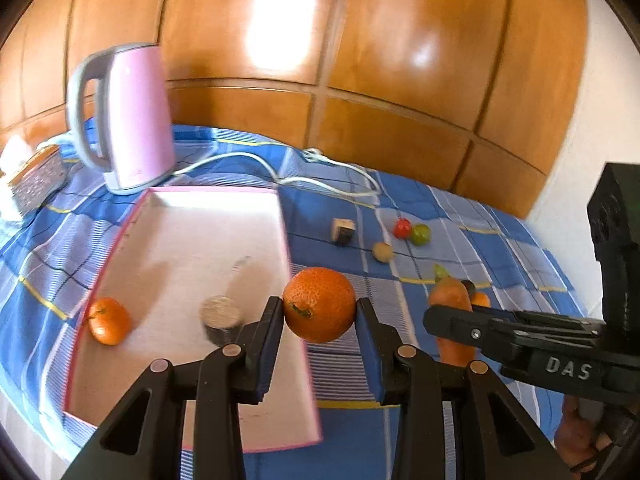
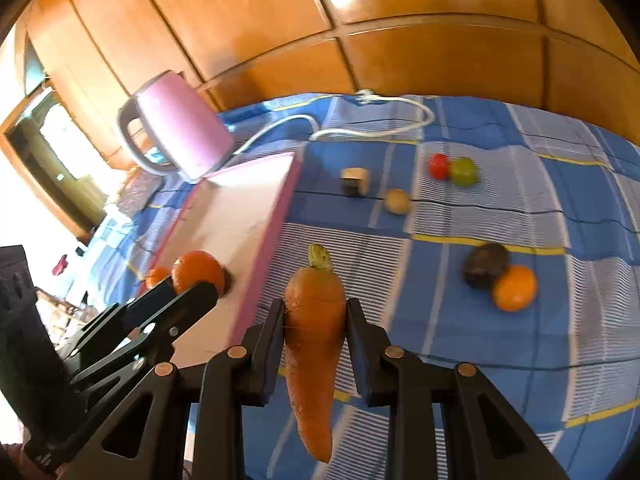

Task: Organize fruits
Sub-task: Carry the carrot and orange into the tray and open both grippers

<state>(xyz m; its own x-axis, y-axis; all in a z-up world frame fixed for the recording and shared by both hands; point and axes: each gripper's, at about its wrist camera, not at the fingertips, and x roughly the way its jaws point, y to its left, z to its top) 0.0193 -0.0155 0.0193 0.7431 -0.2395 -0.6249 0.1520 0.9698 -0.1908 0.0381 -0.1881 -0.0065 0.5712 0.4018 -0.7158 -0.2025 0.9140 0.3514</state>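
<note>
Both tongs loaded above the blue checked cloth (image 1: 352,432).
At lower centre, the left gripper (image 1: 319,312) pinches a round orange (image 1: 319,304) by the pink-rimmed tray (image 1: 192,240); the right gripper (image 2: 315,308) clamps a tapered orange carrot (image 2: 314,344).

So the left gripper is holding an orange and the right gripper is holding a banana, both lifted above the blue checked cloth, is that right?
Not quite. The right gripper holds a carrot, not a banana; the right wrist view shows it clamped between the fingers, green stub up. The rest stands: the left gripper holds an orange, and both are lifted above the blue checked cloth.
</note>
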